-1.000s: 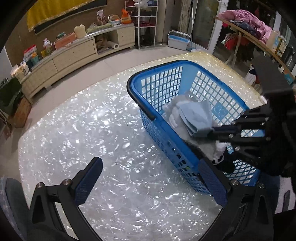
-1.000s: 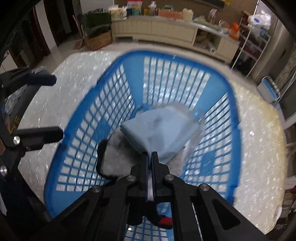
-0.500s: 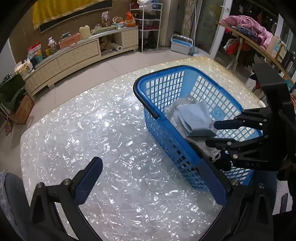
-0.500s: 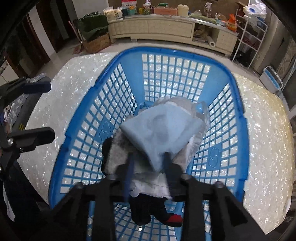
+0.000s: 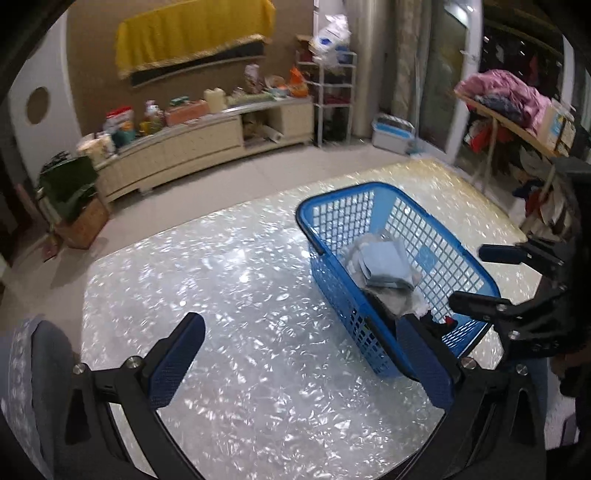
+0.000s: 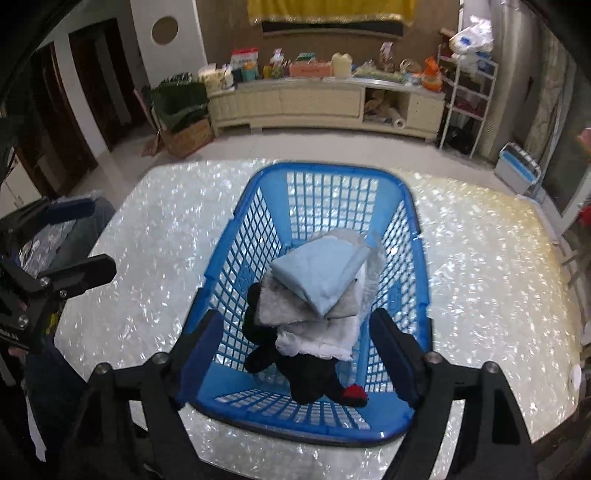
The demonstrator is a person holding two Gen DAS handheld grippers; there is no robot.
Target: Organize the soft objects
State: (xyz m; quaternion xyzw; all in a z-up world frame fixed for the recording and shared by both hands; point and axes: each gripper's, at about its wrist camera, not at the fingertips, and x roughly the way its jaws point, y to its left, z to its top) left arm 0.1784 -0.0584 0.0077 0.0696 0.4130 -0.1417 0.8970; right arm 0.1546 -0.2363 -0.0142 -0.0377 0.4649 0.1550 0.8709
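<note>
Living room: long cream cabinet [image 6: 325, 101] across the top of the right wrist view, cluttered with boxes and bottles, yellow cloth [image 5: 192, 35] hung on the brown wall above it, wire rack [image 6: 467, 85] at upper right, clothes table [image 5: 509, 107] with a pink heap at upper right of the left wrist view. Table [image 5: 236, 295], white pearly top, fills the lower half of both views. Blue basket [image 6: 419, 266] sits on it, centre of the right view, right of centre in the left view. Soft stuff is stacked inside the basket: light blue cloth [image 6: 317, 278] folded on top, grey cloth [image 6: 277, 312] under it, white cloth [image 6: 328, 338] below that, black item [image 6: 306, 376] with a red tip at the bottom nearest the camera. Right gripper [image 6: 299, 354] at the bottom of its own view, above the near end of the basket; jaws opening, already well spread, the stack shows between the pads in the frame but nothing touches them, nothing gripped. It also shows at the right edge of the left view, fingers apart over the basket's right rim. Left gripper [image 5: 301, 363] at bottom centre of its view over bare table, left of the basket; jaws spread wide, empty. Its right pad overlaps the basket's near corner in the frame; can't tell if it touches.
</note>
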